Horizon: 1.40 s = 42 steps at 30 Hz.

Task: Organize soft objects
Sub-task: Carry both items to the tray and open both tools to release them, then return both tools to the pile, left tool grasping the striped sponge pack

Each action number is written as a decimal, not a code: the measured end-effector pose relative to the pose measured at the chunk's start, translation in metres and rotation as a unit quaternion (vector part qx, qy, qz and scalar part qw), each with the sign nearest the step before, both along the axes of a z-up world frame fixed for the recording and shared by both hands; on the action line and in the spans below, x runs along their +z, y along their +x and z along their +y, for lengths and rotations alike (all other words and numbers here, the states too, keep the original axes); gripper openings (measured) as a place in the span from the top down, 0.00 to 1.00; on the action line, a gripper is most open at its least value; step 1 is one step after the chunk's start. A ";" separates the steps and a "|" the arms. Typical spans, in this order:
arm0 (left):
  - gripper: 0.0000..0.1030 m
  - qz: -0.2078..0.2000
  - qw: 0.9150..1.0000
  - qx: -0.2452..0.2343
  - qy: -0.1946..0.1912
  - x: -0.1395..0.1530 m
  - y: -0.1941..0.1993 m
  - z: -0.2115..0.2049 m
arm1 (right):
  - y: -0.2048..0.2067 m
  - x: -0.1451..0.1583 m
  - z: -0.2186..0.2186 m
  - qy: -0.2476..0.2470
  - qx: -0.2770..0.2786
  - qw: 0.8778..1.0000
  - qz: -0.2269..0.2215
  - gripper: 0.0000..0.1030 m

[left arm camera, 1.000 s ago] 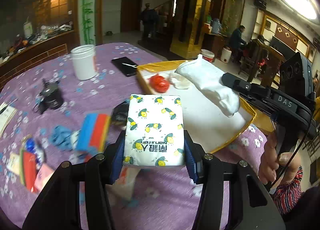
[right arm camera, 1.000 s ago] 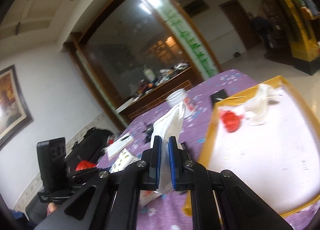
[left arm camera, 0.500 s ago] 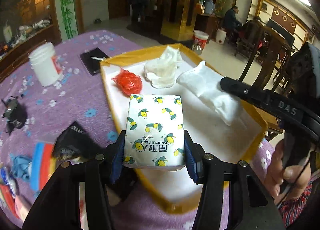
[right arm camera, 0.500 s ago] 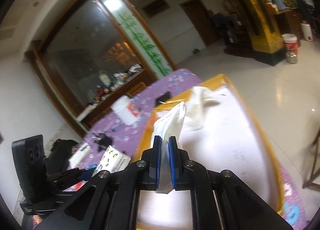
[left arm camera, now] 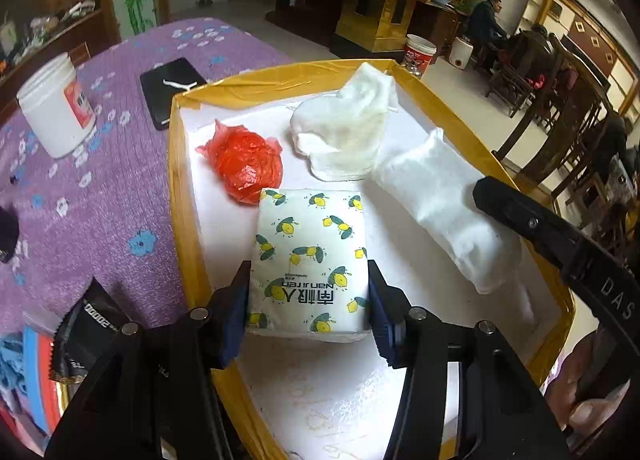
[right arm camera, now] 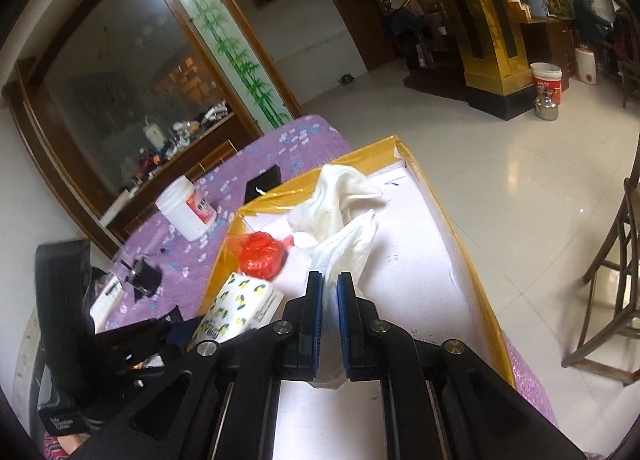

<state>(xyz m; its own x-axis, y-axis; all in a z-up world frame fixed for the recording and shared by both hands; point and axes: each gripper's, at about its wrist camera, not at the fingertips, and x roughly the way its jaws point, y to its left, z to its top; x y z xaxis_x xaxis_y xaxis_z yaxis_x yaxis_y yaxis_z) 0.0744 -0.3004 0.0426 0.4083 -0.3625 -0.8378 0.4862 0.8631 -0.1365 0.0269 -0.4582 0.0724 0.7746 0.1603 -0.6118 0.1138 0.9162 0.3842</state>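
Left gripper (left arm camera: 308, 300) is grasping a lemon-print tissue pack (left arm camera: 308, 260), blue fingers (left arm camera: 236, 308) pressing its two long sides near the end closest to the camera, most of the pack sticking out forward past the fingertips. The pack is hanging over the white floor of the yellow-rimmed tray (left arm camera: 176, 196), just in front of a crumpled red plastic bag (left arm camera: 246, 166). Right gripper (right arm camera: 329, 288) is clenching a white tissue pack (right arm camera: 344, 252), its thin edge pinched between the nearly closed fingers (right arm camera: 314, 300), the body sticking forward and up over the tray. A crumpled white cloth (left arm camera: 344, 128) is lying at the tray's far end. White jar (left arm camera: 56, 108) and black phone (left arm camera: 172, 90) are sitting on the purple floral surface (left arm camera: 100, 200) left of the tray
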 end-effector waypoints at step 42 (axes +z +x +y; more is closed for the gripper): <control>0.42 -0.053 0.990 0.081 -0.100 0.043 -0.102 0.199 | -0.049 0.004 0.154 -0.029 0.174 0.984 -0.033 0.70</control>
<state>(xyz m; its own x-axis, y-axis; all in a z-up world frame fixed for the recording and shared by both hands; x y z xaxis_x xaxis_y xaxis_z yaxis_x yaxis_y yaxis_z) -0.0280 -0.1019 0.0852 0.5567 -0.4390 -0.7052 0.3648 0.8919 -0.2673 -0.0221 -0.3038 0.0768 0.7173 0.3894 -0.5777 -0.2348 0.9158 0.3257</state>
